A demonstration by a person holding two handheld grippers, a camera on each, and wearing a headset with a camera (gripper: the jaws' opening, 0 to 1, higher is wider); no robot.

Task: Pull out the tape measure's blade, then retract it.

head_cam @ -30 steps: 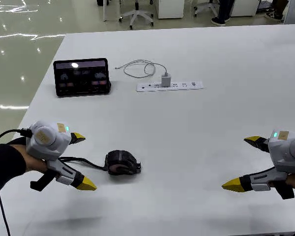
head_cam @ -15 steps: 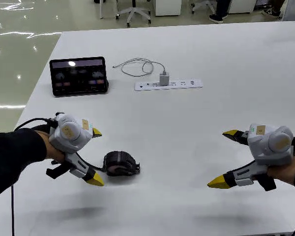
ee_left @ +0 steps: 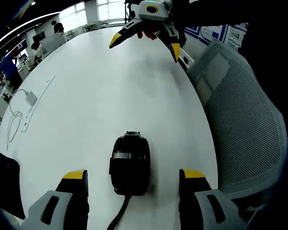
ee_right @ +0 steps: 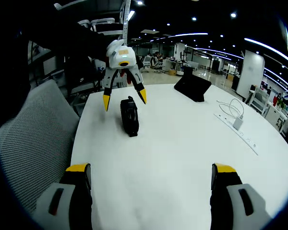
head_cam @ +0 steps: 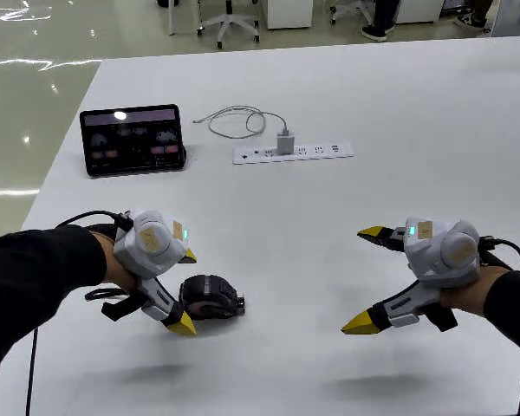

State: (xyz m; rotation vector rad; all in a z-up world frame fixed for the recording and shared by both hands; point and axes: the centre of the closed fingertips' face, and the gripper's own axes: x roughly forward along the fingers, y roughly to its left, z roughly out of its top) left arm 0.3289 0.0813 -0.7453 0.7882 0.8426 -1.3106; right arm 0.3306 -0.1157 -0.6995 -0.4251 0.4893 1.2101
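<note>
on the near left of the bench [head_cam: 329, 217], the tape measure [head_cam: 210, 297] rests with no blade showing out of its black case, so by the look of it nothing of the task is done yet. your left tool [head_cam: 187, 291] has its jaws spread wide, one on each side of the case and seemingly not touching it, holding nothing. your right tool [head_cam: 364, 278] hovers well apart on the near right, jaws likewise wide and empty, pointed toward the case. where the blade's hook sits is too small to tell. everything looks left to do: steady the case with your left tool, catch the blade end with your right, draw it out, then let it run back in.
</note>
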